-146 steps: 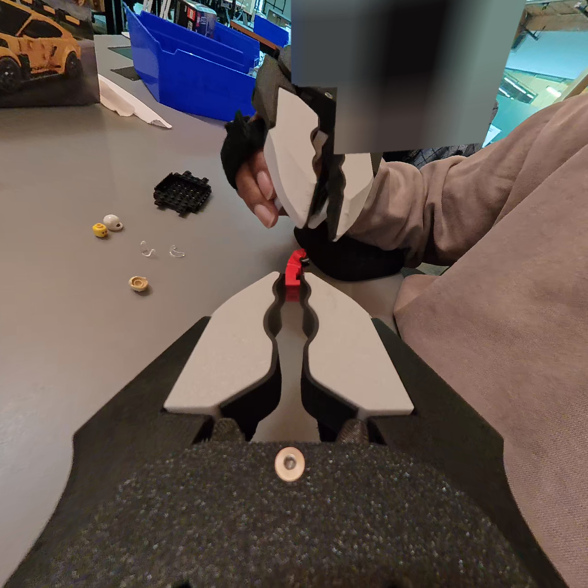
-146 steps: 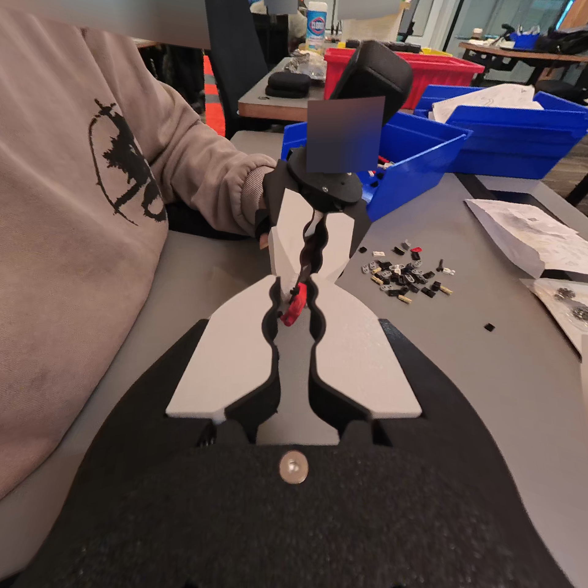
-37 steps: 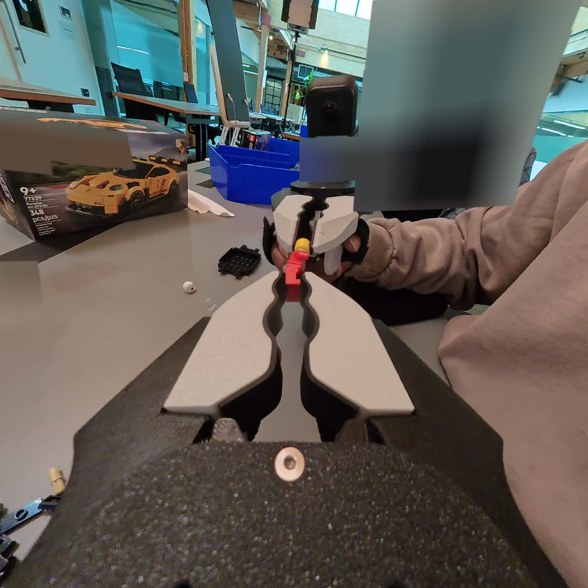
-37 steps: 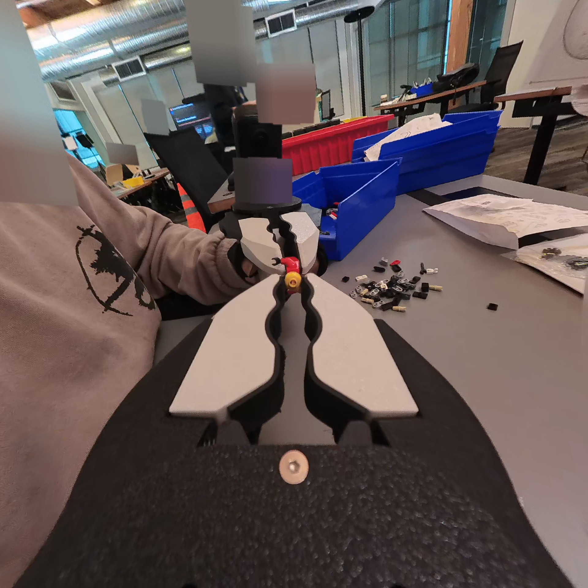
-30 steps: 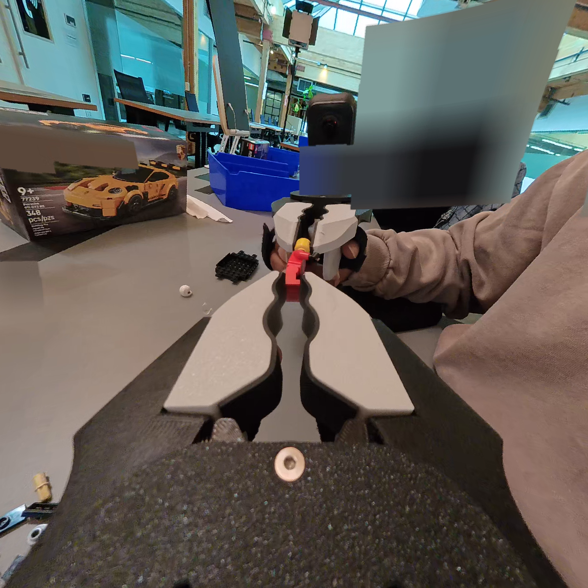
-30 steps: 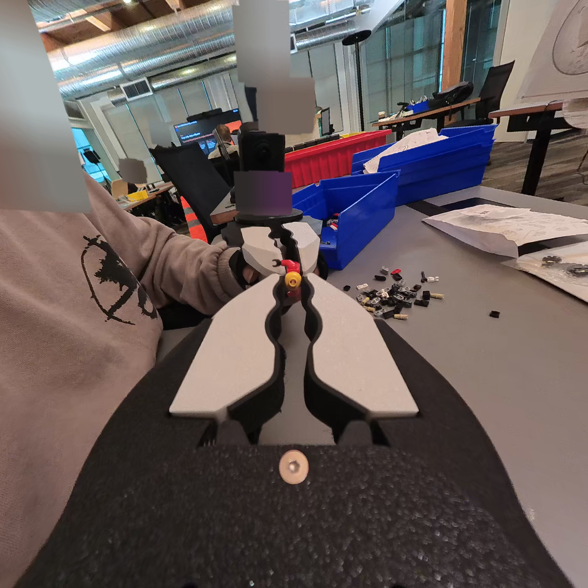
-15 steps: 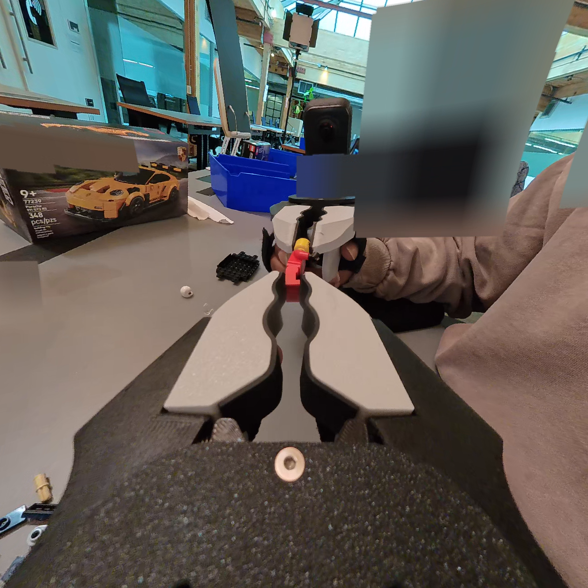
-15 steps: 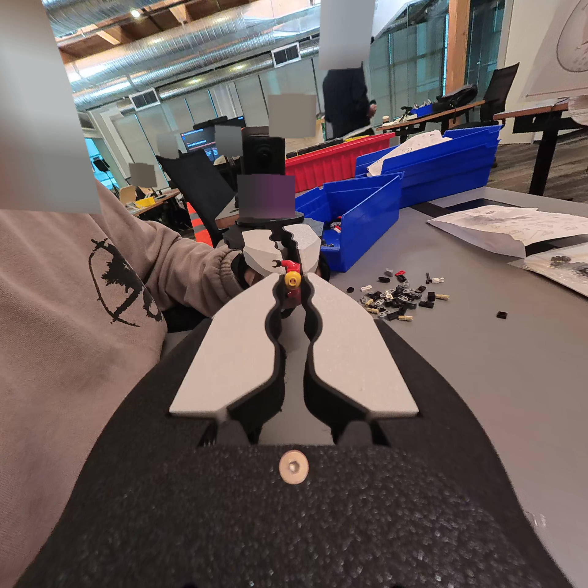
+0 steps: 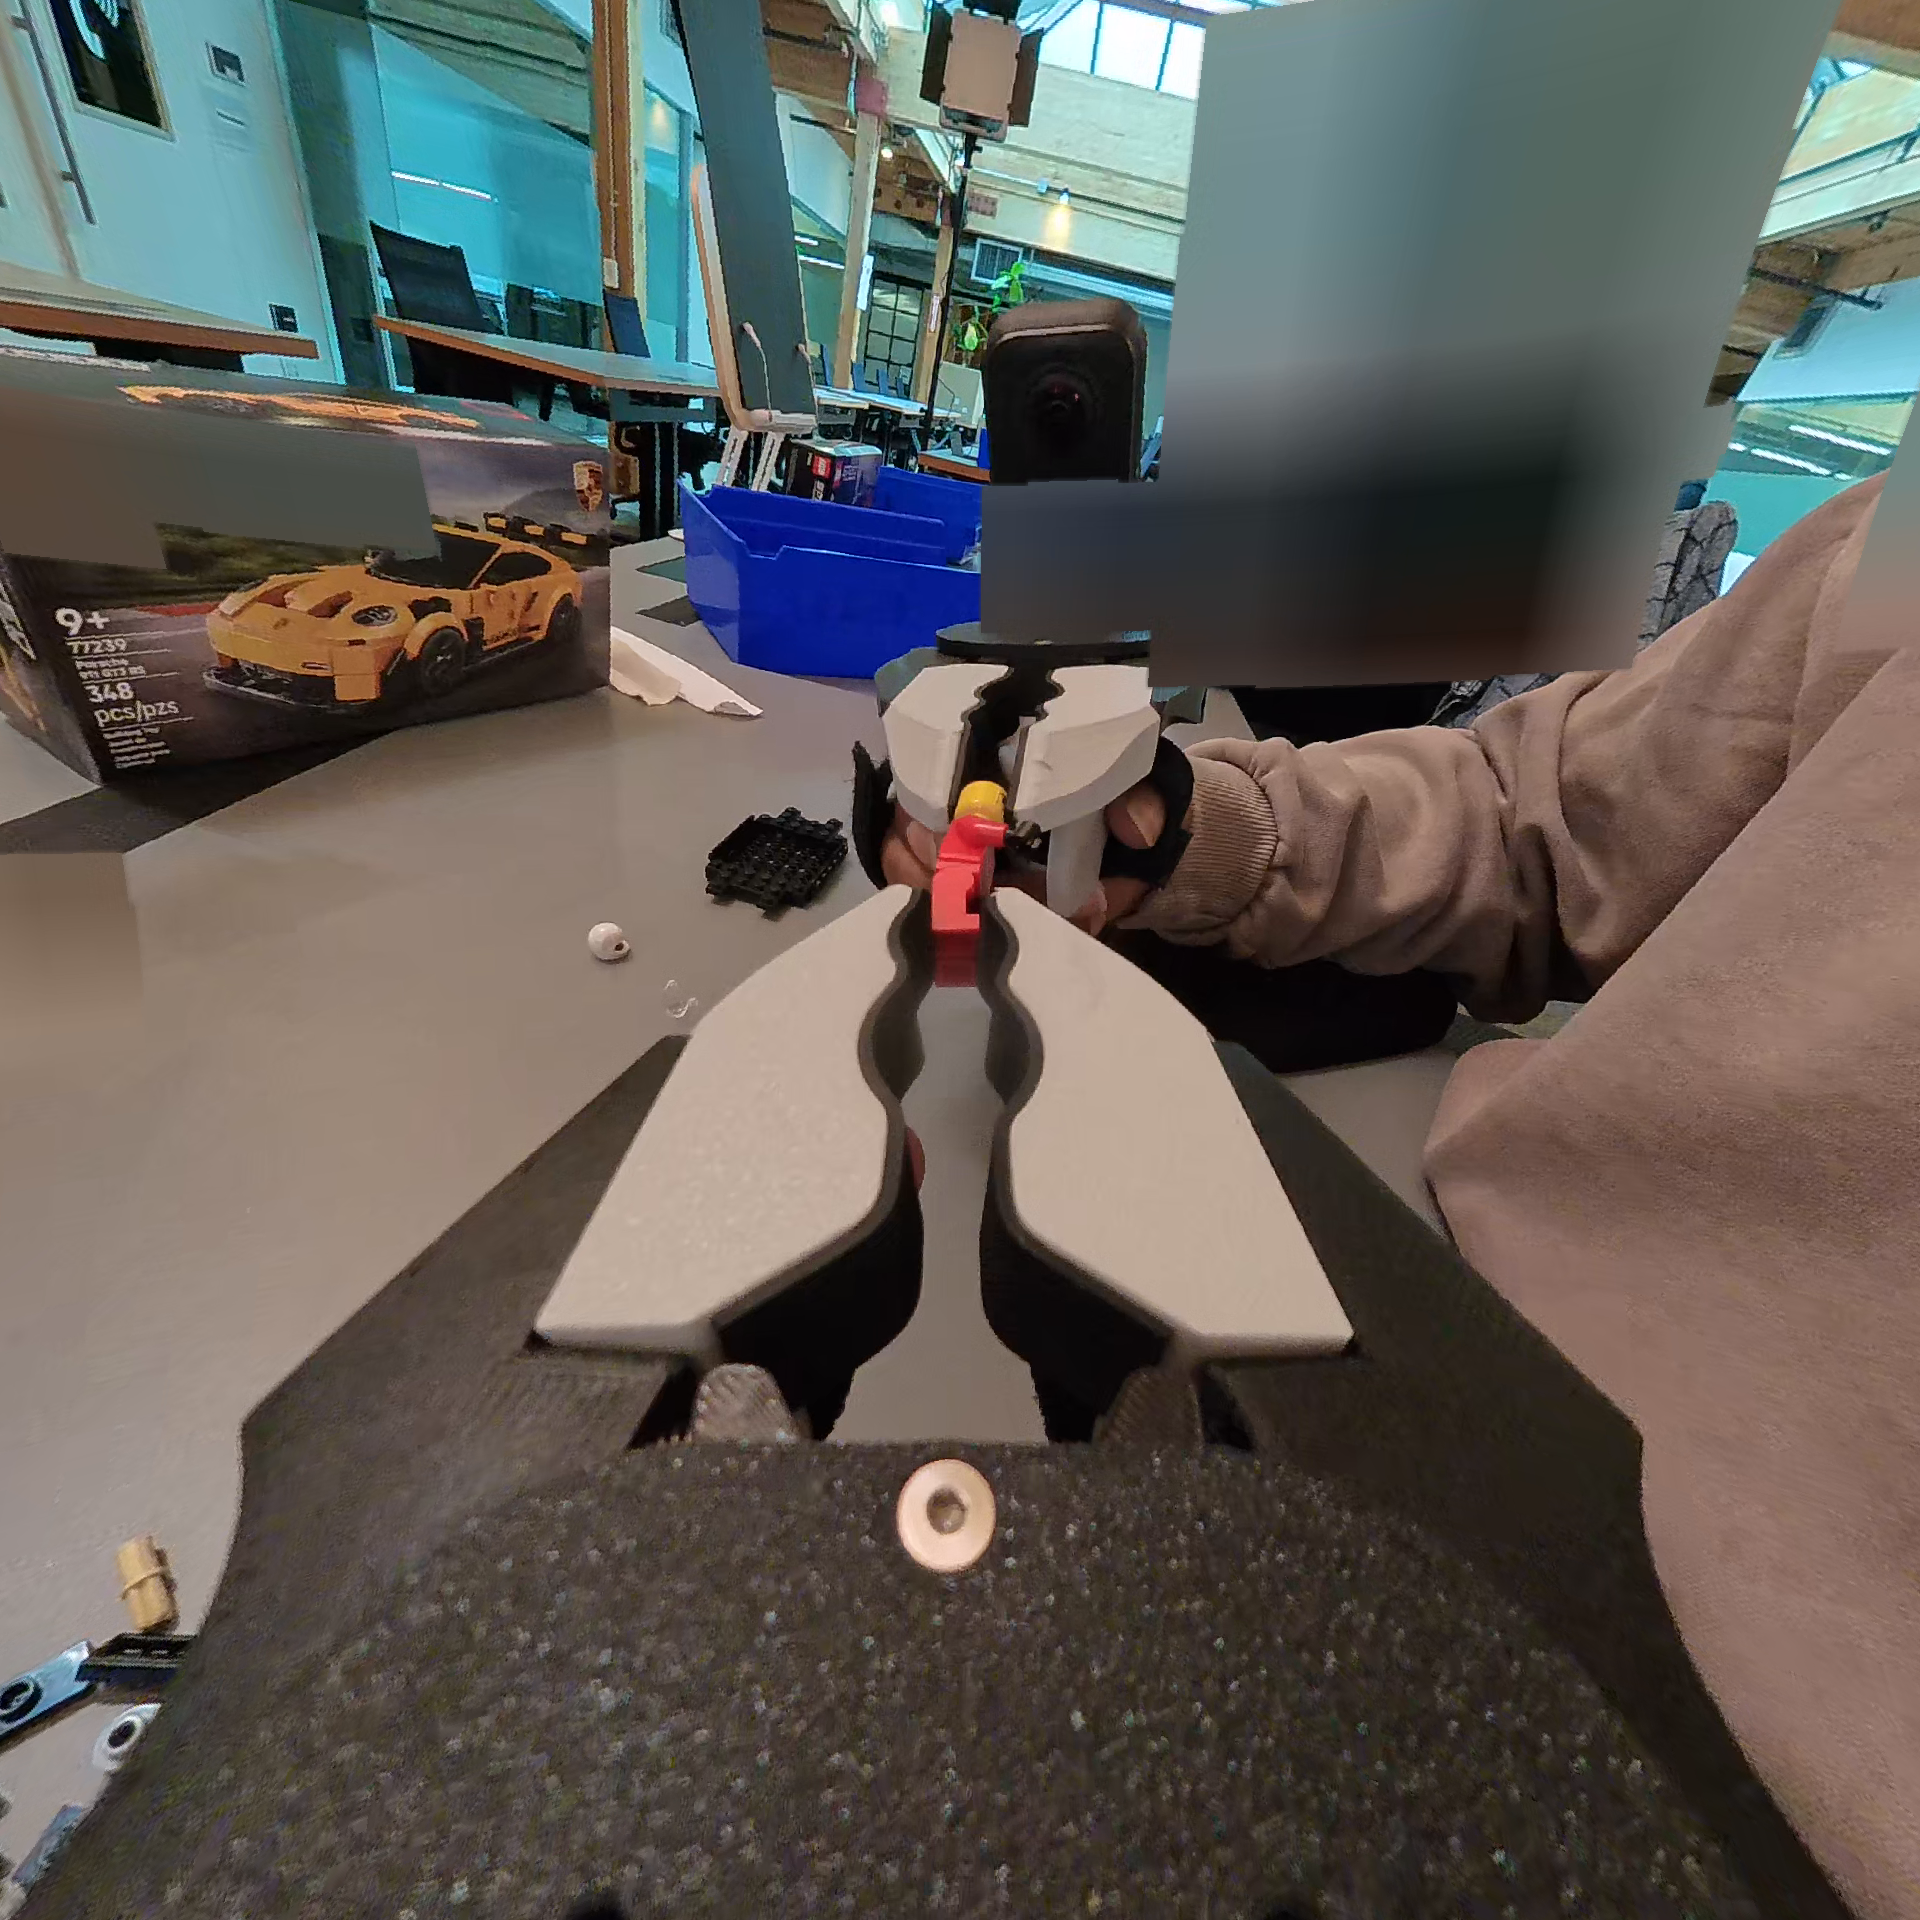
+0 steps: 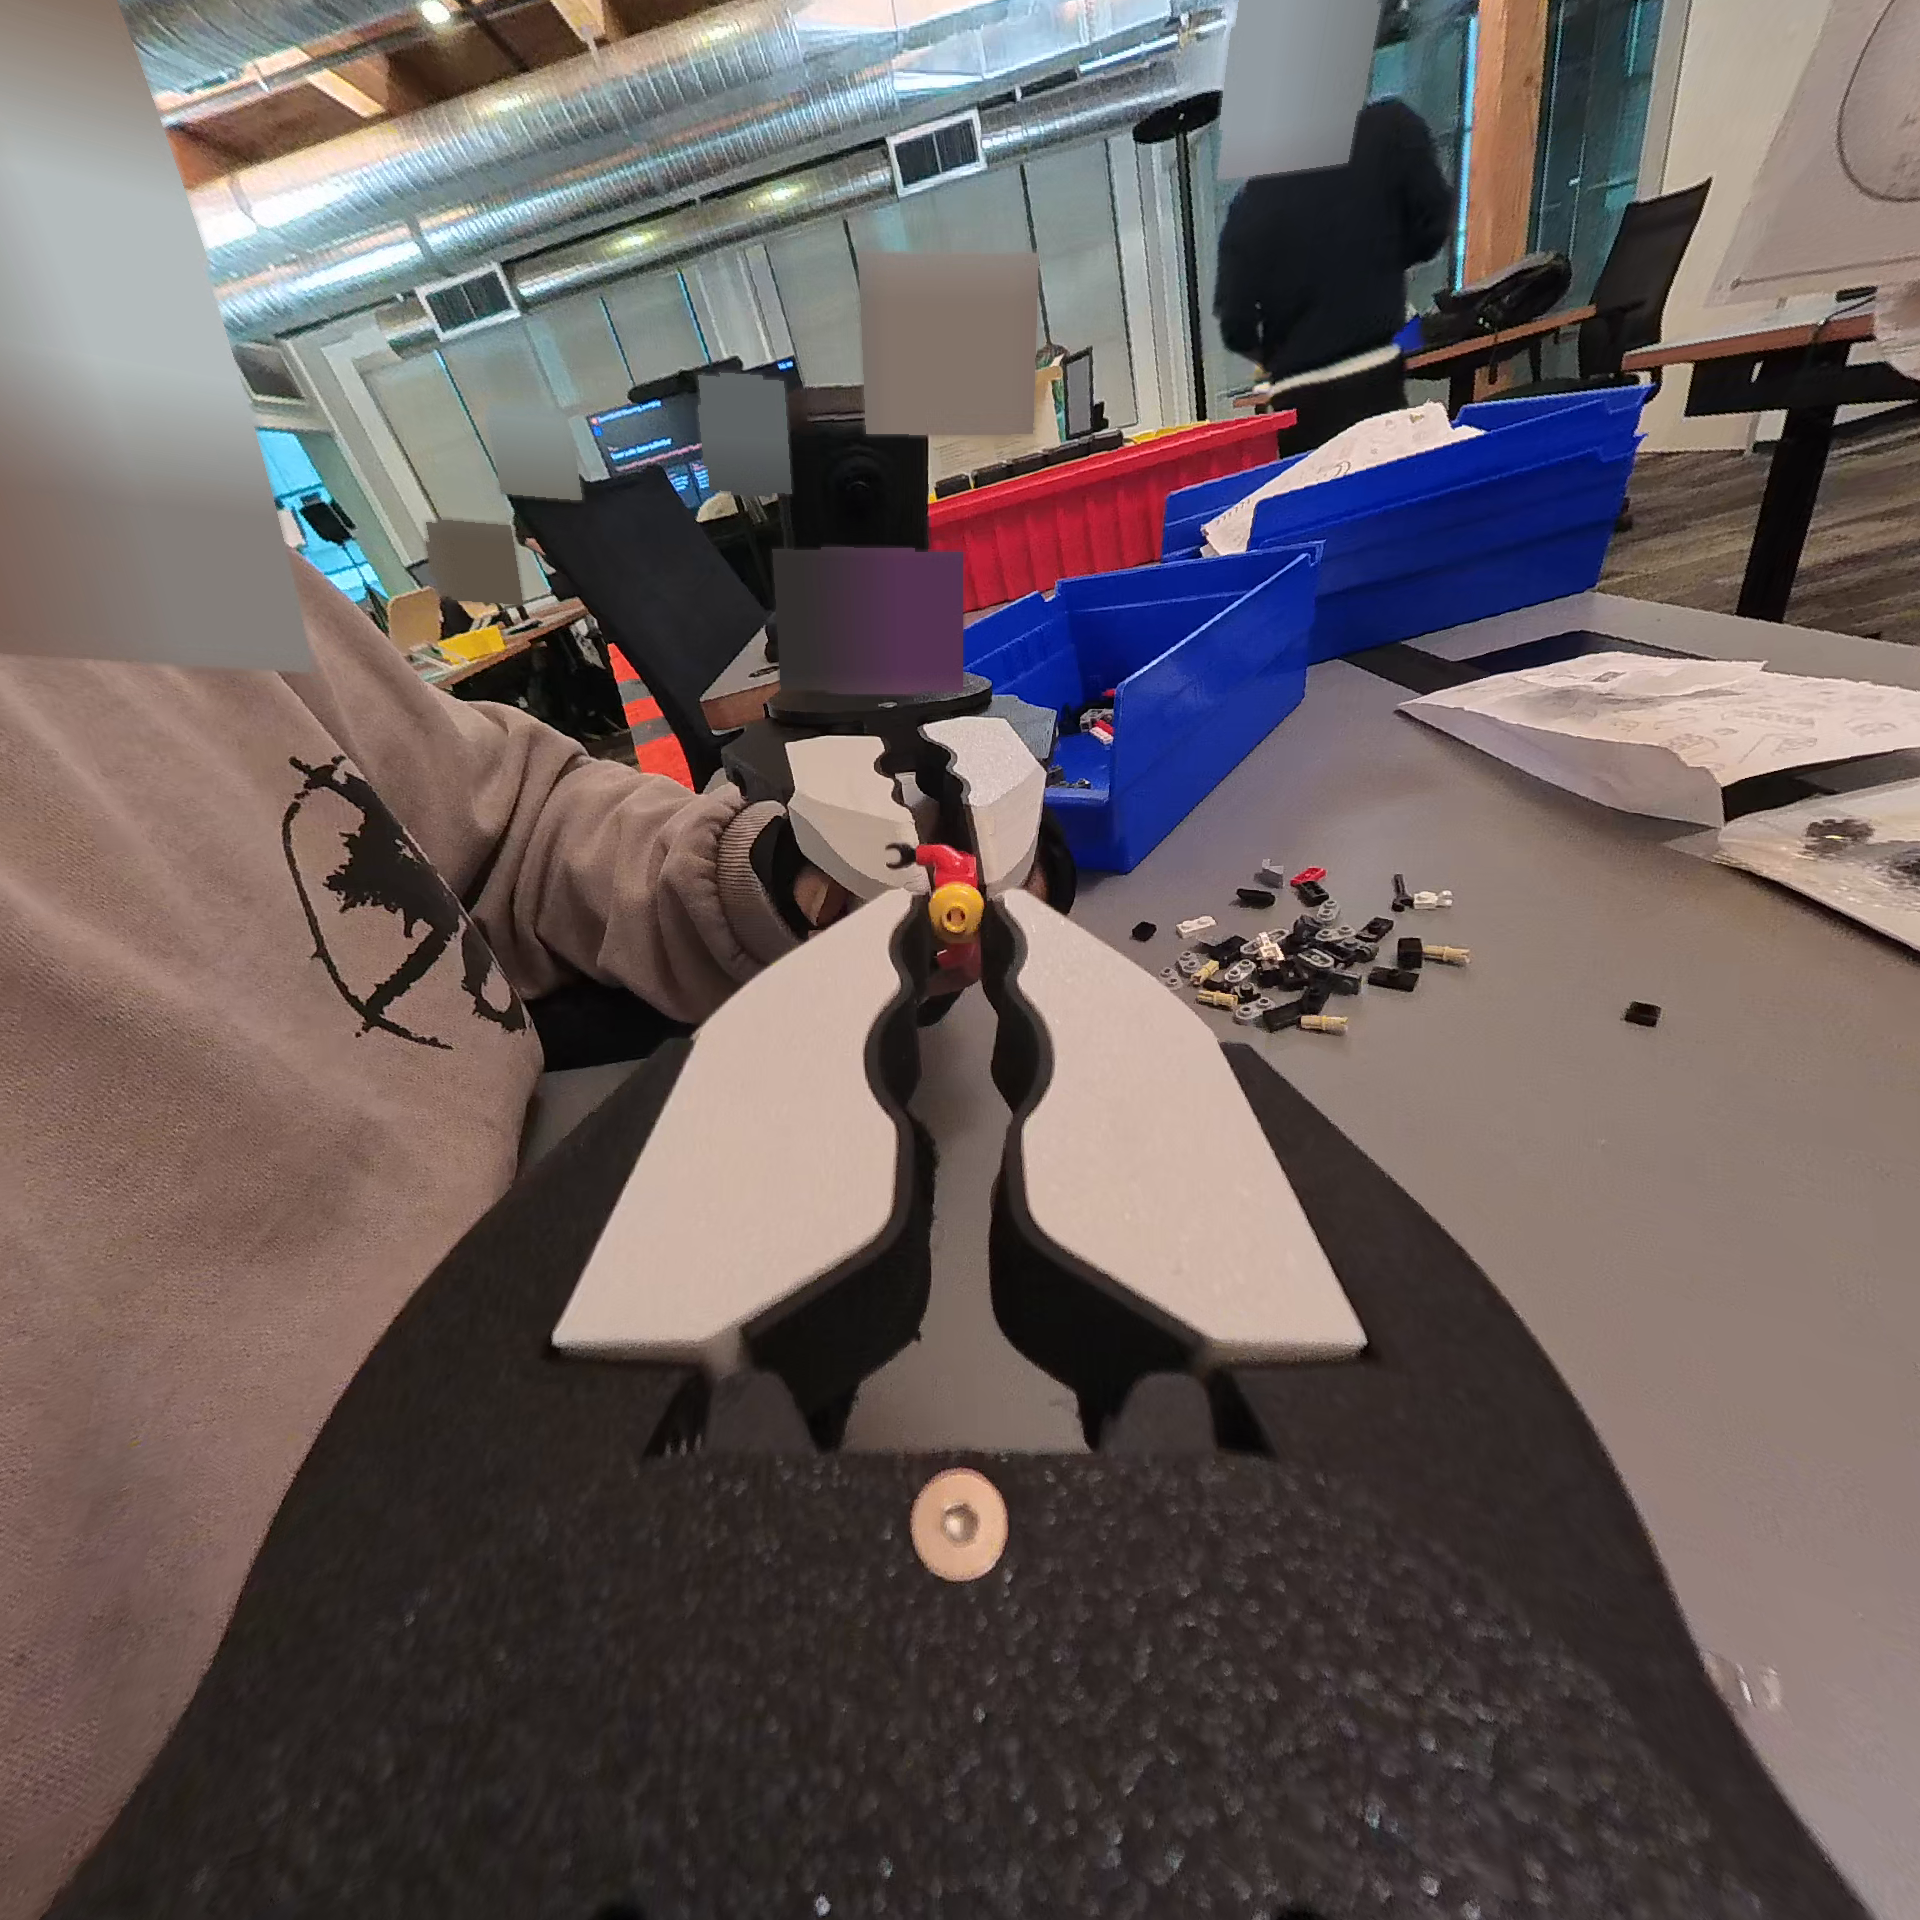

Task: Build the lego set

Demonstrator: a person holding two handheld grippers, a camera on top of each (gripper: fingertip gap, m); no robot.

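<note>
So the little red figure body [image 9: 954, 902] is pinched in the tips of the left gripper [image 9: 951, 940], held up off the grey table [image 9: 312, 1039], and the yellow head [image 9: 979, 802] sits right on top of it, clamped between the fingers of the right gripper [image 10: 951, 935]. Both are closed on their piece, nose to nose.

My guess: this stuff is tiny, light, hard and slick, so it'll pop out or twist if squeezed off-centre. Grab the body by its flat sides and push the head straight down onto the neck.

Only the left view shows the black plate [image 9: 777, 860] and white helmet [image 9: 608, 942] left of the body, plus the box [image 9: 312, 613] further back. Only the right view shows the parts pile [image 10: 1299, 956] and blue bin [image 10: 1174, 707].
</note>
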